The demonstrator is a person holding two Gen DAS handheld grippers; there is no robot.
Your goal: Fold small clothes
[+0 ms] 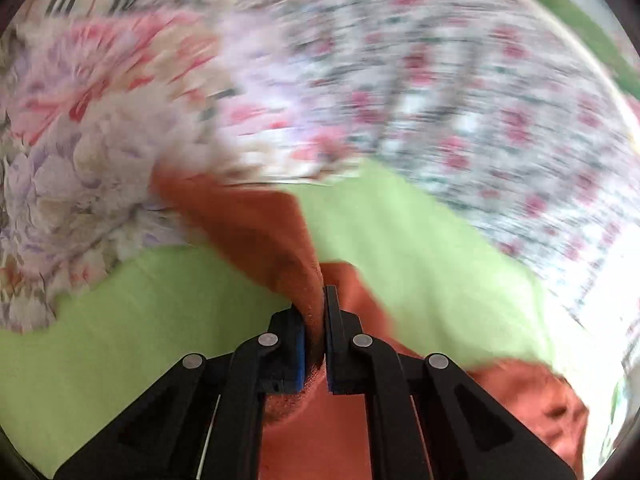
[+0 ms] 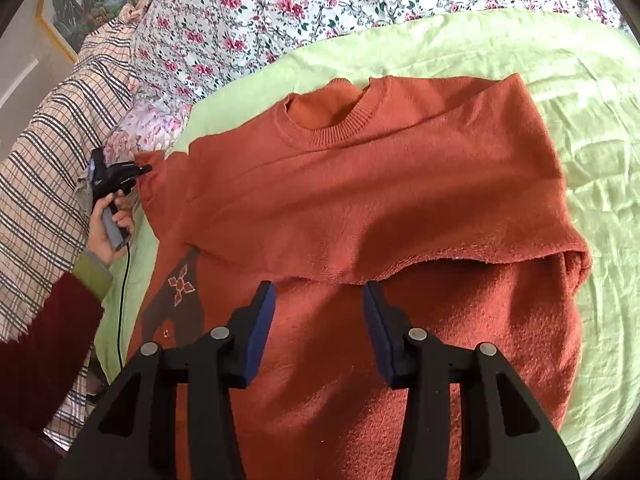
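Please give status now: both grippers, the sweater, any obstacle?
Left gripper shut on sweater sleeve. Right gripper open above the folded hem, holding nothing. Sweater on green sheet, partly folded. No obstacle seen.

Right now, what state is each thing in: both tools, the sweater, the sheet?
Left tool: shut on a bunched sweater edge, at the sleeve end.
Right tool: open, empty, over the sweater's lower half.
Orange sweater: partly folded, upper part lying over the lower.
Green sheet: spread flat, wrinkled, under the sweater.
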